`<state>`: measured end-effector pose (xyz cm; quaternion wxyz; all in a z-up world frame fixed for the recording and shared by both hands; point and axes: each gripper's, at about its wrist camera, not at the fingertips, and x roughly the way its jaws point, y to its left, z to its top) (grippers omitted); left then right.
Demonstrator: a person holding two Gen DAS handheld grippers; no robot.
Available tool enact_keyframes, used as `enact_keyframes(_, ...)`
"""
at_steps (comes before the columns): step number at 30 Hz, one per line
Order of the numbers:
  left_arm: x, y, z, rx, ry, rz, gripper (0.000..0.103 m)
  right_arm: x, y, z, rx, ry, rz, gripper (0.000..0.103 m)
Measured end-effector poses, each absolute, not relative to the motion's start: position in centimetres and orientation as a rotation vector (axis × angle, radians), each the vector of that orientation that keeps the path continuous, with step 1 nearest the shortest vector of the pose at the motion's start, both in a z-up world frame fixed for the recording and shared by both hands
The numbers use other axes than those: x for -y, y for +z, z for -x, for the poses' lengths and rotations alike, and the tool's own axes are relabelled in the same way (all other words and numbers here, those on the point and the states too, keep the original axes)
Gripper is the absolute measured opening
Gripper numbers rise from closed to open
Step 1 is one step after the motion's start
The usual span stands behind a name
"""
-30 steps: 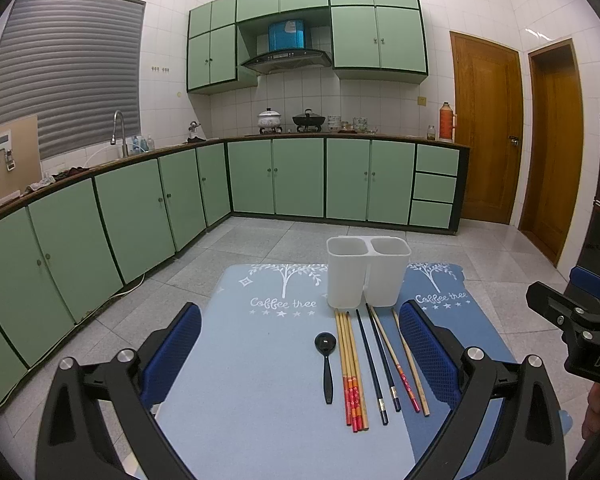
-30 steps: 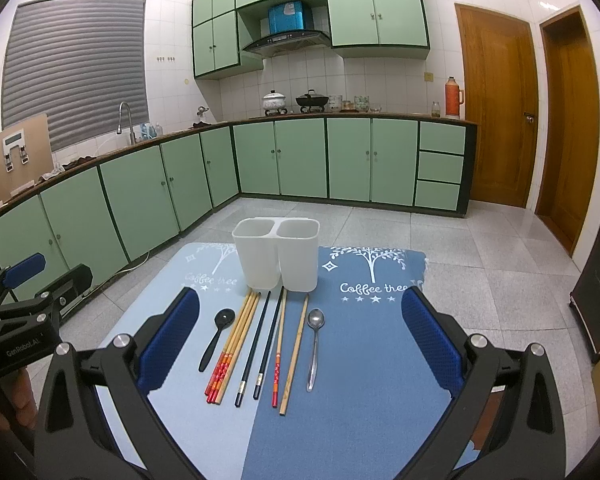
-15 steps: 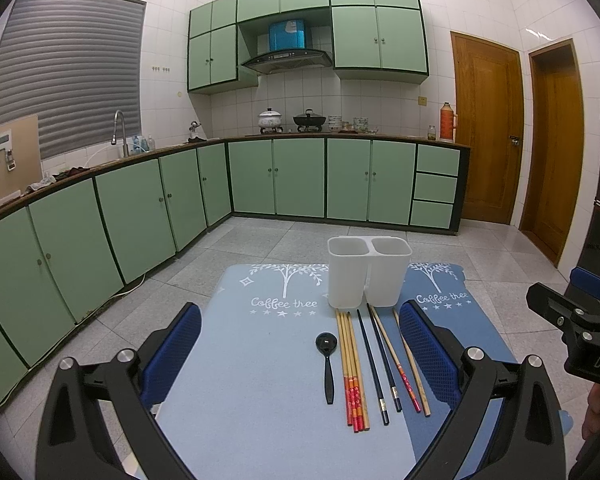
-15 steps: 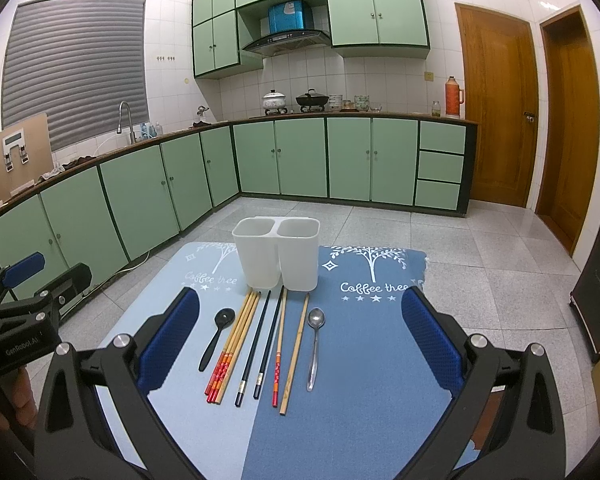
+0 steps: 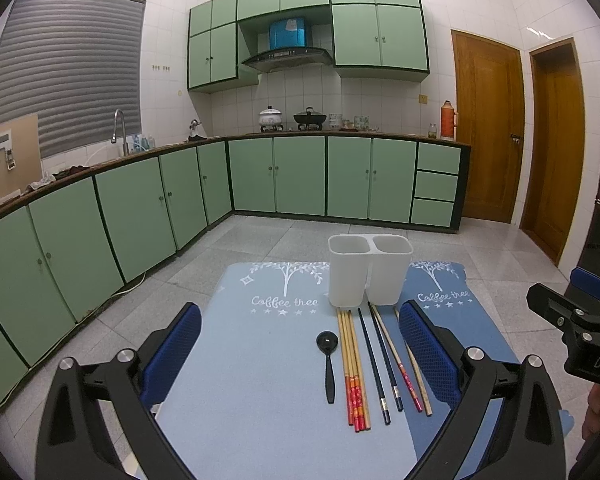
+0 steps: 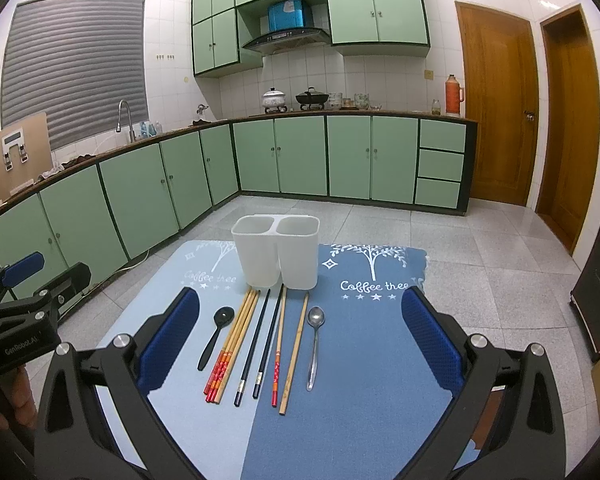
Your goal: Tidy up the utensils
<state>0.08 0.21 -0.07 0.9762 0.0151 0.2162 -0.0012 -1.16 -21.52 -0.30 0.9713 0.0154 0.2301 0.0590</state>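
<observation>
Hovering spread wide, empty: left gripper (image 5: 300, 356), right gripper (image 6: 300, 340). Chopsticks (image 6: 236, 344), steel spoon (image 6: 314, 344) likely light, stiff, slippery; pinch mid-shaft. Twin-cup holder (image 6: 278, 252) empty.

Grey tiled floor (image 6: 480, 264) carries a two-tone blue mat (image 6: 360, 360). On mat: white two-compartment holder (image 6: 278, 252) at far edge, upright; nearer, a row left to right: black spoon (image 6: 216, 336), chopsticks (image 6: 256, 344), metal spoon (image 6: 314, 344).

Holder (image 6: 276, 254) at far end of mat (image 6: 360, 360); chopsticks (image 6: 256, 344) near it, spoons (image 6: 314, 346) flanking left and right.
</observation>
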Motion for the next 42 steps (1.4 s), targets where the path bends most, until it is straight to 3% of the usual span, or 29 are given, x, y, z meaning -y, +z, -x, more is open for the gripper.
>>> enact_keyframes(13, -1.8, -2.1, -2.1, -0.476, 0.018, -0.046, 0.097, 21.9, -3.4, -1.8, -0.519, 0.099, -0.028, 0.098)
enact_keyframes(24, -3.1, -7.7, -8.9, -0.656, 0.062, -0.086, 0.097, 22.8, -8.3, -8.8, -0.694, 0.082, 0.004, 0.098)
enact_keyframes(27, -2.8, -9.6, -11.3, -0.711, 0.047, -0.089, 0.097, 23.1, -10.1, -11.3, -0.76, 0.1, -0.012, 0.094)
enact_keyframes(31, -1.8, -12.7, -14.9, -0.8, 0.023, -0.106, 0.097, 23.3, -12.4, -14.4, -0.852, 0.115, -0.021, 0.077)
enact_keyframes(42, -0.3, -18.4, -21.2, -0.948, -0.005, -0.104, 0.096, 23.1, -15.3, -18.3, -0.912, 0.123, 0.012, 0.074)
